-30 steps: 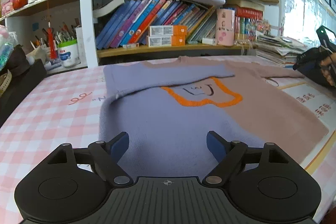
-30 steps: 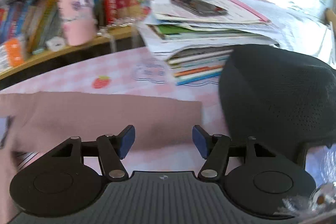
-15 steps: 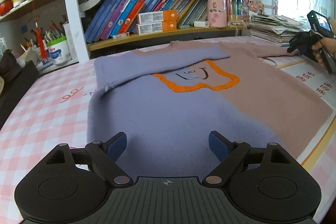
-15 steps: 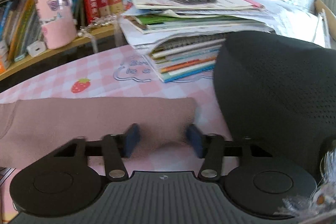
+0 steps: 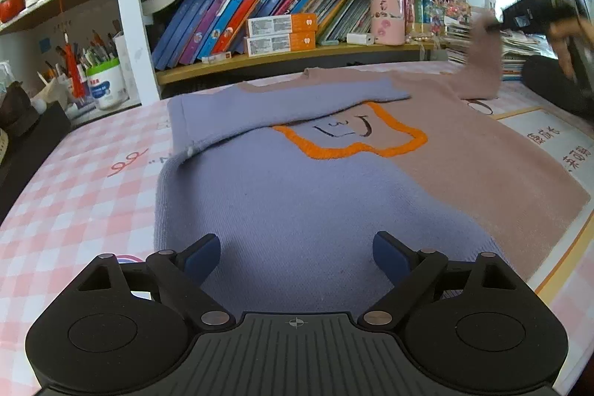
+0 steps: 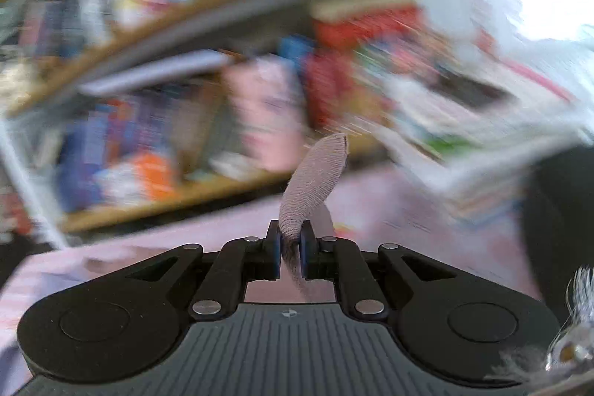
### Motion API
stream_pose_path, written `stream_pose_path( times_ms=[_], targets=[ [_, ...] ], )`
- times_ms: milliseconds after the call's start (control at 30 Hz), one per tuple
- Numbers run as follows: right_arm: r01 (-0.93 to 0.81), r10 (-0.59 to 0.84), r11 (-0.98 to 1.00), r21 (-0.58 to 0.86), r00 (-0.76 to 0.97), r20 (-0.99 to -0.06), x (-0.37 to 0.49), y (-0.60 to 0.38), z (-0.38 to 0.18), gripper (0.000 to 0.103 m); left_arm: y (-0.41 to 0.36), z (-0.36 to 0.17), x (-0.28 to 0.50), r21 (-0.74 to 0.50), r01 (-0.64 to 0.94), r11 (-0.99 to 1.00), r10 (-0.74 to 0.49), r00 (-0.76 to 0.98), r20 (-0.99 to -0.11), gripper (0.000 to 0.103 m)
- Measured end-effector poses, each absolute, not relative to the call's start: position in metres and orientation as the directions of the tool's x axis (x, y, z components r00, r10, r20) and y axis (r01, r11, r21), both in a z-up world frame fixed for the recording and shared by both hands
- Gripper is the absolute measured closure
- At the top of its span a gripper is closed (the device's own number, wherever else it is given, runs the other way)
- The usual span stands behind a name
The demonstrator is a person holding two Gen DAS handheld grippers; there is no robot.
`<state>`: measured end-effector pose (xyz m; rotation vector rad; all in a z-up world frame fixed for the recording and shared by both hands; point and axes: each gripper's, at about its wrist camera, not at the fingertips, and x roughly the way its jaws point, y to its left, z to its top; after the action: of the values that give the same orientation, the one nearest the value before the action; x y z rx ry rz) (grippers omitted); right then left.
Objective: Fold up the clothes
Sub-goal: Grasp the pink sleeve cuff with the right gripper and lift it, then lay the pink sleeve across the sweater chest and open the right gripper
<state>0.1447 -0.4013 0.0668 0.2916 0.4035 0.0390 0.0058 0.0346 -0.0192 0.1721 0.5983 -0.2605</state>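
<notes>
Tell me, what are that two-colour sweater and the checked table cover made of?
The sweater looks like soft knitted yarn with a matte, fuzzy surface; fine knit ribs show on the sleeve end pinched in the right gripper. The pink checked table cover lies smooth and flat with printed motifs, so probably plastic or coated cloth, though I can't be sure.

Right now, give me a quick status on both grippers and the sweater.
Left gripper open, hovering over the sweater hem. Right gripper shut on the pink sleeve, lifted off the table. Purple sleeve already folded across. Nothing blocking.
</notes>
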Motion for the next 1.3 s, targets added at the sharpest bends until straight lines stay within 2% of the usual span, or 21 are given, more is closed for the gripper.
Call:
stream_pose_path(
  times_ms=[167, 267, 467, 667, 700, 733, 767, 800, 833, 1100, 1300],
  targets=[
    [-0.199, 0.274, 0.945, 0.259, 0.915, -0.297, 0.155, -0.318, 0.112, 0.094, 0.034, -0.019, 0.006, 0.083, 0.291, 0.953, -0.194, 0.797, -0.572, 0.011],
    [-0.292, 0.353, 0.928, 0.231, 0.888, -0.294, 0.169, -0.269, 0.126, 0.094, 0.036, -0.018, 0.004, 0.073, 0.299, 0.951, -0.208, 0.8, -0.563, 0.011],
    [-0.382, 0.417, 0.909, 0.168, 0.848, -0.328, 0.193, -0.185, 0.127, 0.094, 0.037, -0.016, -0.001, 0.058, 0.324, 0.944, -0.246, 0.812, -0.53, 0.011],
    [-0.41, 0.456, 0.89, 0.198, 0.797, -0.397, 0.216, -0.131, 0.094, 0.094, 0.043, -0.014, -0.004, 0.015, 0.333, 0.943, -0.28, 0.816, -0.505, 0.011],
    [-0.414, 0.462, 0.887, 0.205, 0.786, -0.41, 0.218, -0.125, 0.086, 0.093, 0.044, -0.014, -0.004, 0.008, 0.333, 0.943, -0.284, 0.816, -0.503, 0.011],
    [-0.418, 0.469, 0.883, 0.212, 0.775, -0.423, 0.221, -0.12, 0.078, 0.088, 0.045, -0.014, -0.004, 0.002, 0.332, 0.943, -0.286, 0.817, -0.501, 0.011],
    [-0.428, 0.481, 0.877, 0.219, 0.759, -0.439, 0.222, -0.115, 0.072, 0.084, 0.046, -0.014, -0.004, -0.002, 0.331, 0.944, -0.288, 0.817, -0.5, 0.011],
    [-0.436, 0.494, 0.869, 0.234, 0.743, -0.452, 0.22, -0.112, 0.067, 0.075, 0.046, -0.014, -0.004, -0.006, 0.33, 0.944, -0.289, 0.817, -0.499, 0.011],
    [-0.452, 0.515, 0.857, 0.249, 0.73, -0.449, 0.216, -0.114, 0.065, 0.07, 0.047, -0.014, -0.004, -0.01, 0.329, 0.944, -0.29, 0.817, -0.498, 0.011],
    [-0.529, 0.575, 0.815, 0.238, 0.681, -0.453, 0.145, -0.157, 0.062, 0.071, 0.047, -0.014, -0.002, -0.012, 0.321, 0.947, -0.282, 0.814, -0.507, 0.011],
    [-0.454, 0.457, 0.879, 0.146, 0.711, -0.534, 0.074, -0.229, 0.032, 0.071, 0.046, -0.015, 0.0, 0.005, 0.305, 0.952, -0.257, 0.809, -0.529, 0.011]
  ],
)
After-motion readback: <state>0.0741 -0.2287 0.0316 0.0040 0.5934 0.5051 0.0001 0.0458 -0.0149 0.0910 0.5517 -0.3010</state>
